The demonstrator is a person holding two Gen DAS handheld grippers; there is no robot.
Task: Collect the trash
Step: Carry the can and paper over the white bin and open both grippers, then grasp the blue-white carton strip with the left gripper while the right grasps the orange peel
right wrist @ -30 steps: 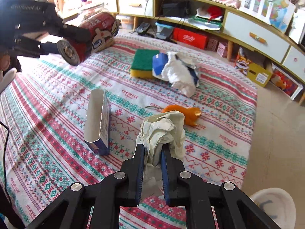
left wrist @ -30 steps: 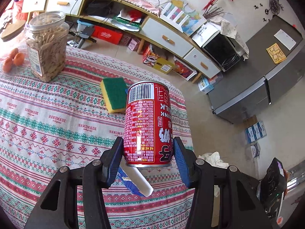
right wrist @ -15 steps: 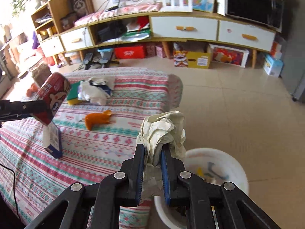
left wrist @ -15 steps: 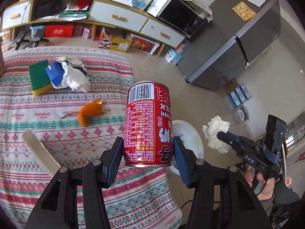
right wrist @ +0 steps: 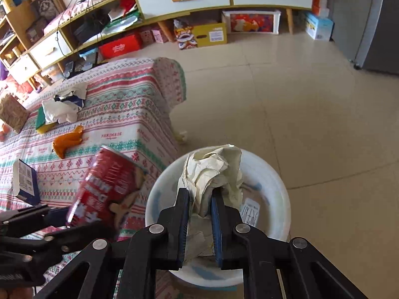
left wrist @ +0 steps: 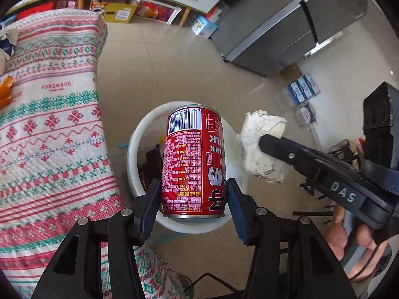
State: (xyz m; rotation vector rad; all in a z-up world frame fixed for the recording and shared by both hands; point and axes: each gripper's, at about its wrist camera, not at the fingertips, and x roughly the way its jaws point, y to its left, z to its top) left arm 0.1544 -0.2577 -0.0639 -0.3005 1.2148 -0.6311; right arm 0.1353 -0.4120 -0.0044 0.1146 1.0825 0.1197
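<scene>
With the left gripper [left wrist: 190, 201] clamping the red drink can [left wrist: 194, 162] and the right gripper [right wrist: 199, 214] pinching crumpled paper [right wrist: 212, 172] above the white bin [right wrist: 279, 186], each needed centring before release.

Your left wrist camera looks steeply down along its jaws, close over the white bin [left wrist: 139, 149] on the floor beside the tabletop [left wrist: 49, 124]. Your right wrist camera faces down over the same bin [right wrist: 274, 186] from the other side. Both views share the bin, tabletop edge and tiled floor [right wrist: 286, 99].
</scene>
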